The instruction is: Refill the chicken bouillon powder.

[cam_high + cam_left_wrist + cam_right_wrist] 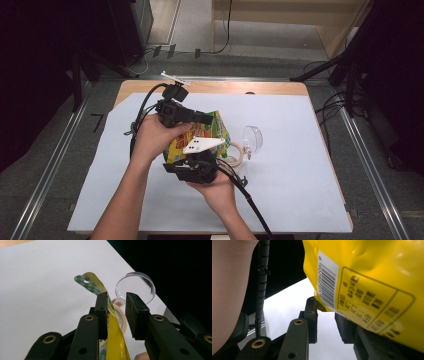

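- Nearest the high camera, two forearms come in from the bottom edge, each hand holding a pair of tongs over the white sheet (290, 190) that covers the tabletop (210, 87)
- Right tongs (196, 162) sit lowest, in the right hand (216, 190), with a pale three-cornered plate on top and a black cable trailing towards the bottom edge
- From the right gripper view, the right tongs (325, 315) stand spread; the yellow snack bag (372, 285) hangs over the right-hand jaw, and its lower corner reaches into the gap, barcode panel facing the camera
- Left tongs (202, 119) point rightwards across the top of the snack bag (200, 137), held in the left hand (157, 137)
- From the left gripper view, the left tongs (116, 312) are also spread; the bag's upper edge (111, 322) lies against the left-hand jaw, apart from the other one, and its green checked tip curls above
- Snack bag is held up between both hands, above the middle of the sheet
- Just right of the bag stands a clear plastic jar (239, 152) with a tan rim, its clear hinged lid (254, 138) flipped open
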